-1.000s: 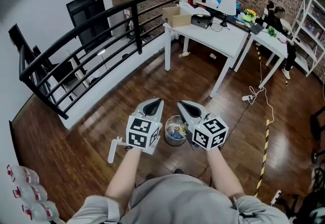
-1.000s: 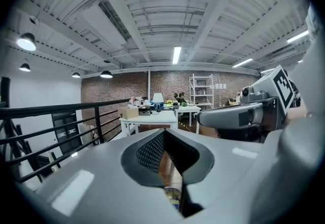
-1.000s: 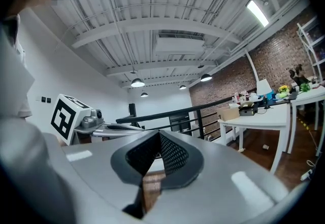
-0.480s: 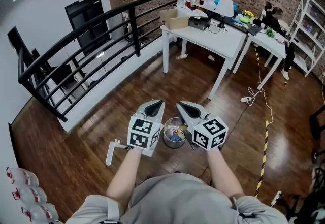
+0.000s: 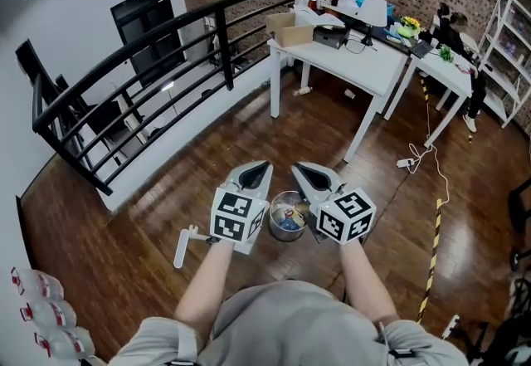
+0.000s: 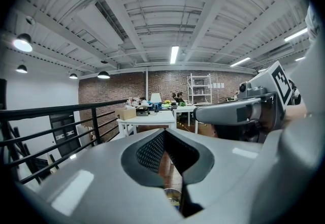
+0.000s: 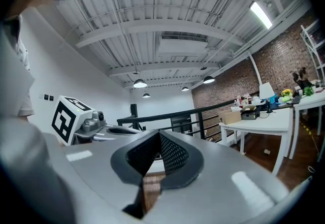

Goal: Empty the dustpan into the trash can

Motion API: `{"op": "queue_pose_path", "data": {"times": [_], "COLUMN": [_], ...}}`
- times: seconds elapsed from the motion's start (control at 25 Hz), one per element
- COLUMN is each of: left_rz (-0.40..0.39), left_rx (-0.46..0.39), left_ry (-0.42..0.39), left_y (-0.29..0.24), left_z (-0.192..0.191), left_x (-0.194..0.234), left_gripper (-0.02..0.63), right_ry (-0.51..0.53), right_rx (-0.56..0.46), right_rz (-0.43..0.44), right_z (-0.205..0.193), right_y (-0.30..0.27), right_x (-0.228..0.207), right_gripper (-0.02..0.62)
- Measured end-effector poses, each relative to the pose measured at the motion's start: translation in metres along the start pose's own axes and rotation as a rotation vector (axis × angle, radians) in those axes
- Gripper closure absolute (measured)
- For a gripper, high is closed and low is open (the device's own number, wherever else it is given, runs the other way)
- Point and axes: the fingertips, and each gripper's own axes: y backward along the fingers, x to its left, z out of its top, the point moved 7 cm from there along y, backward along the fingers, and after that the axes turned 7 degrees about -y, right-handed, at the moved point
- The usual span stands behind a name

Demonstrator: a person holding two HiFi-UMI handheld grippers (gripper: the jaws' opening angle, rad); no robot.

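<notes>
My head camera looks steeply down from above onto the left gripper (image 5: 255,167), the right gripper (image 5: 300,169) and the floor (image 5: 249,132). Each gripper camera sits close behind its own jaws, facing roughly level. All three views share the table (image 5: 348,53) and the railing (image 5: 222,49).

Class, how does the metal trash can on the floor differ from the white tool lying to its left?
The trash can is round and shiny; the white tool is long and thin. The trash can stands upright, open, rubbish inside; the white tool lies flat. The trash can shows between the left gripper and right gripper; the white tool lies left of both. Both rest on the floor.
</notes>
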Motion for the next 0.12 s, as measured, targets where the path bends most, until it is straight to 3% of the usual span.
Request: {"op": "queue_pose_path", "data": {"times": [0.12], "left_rz": [-0.005], "left_rx": [-0.006], "left_ry": [-0.002], "left_y": [-0.0003], "left_z": [0.0010], "left_x": [0.0006], "left_gripper": [0.600], "right_ry": [0.000], "right_rx": [-0.009], "right_rz": [-0.004], "right_z": [0.0025], "right_y": [-0.0013], "right_x": [-0.0025], "right_gripper": [0.595]}}
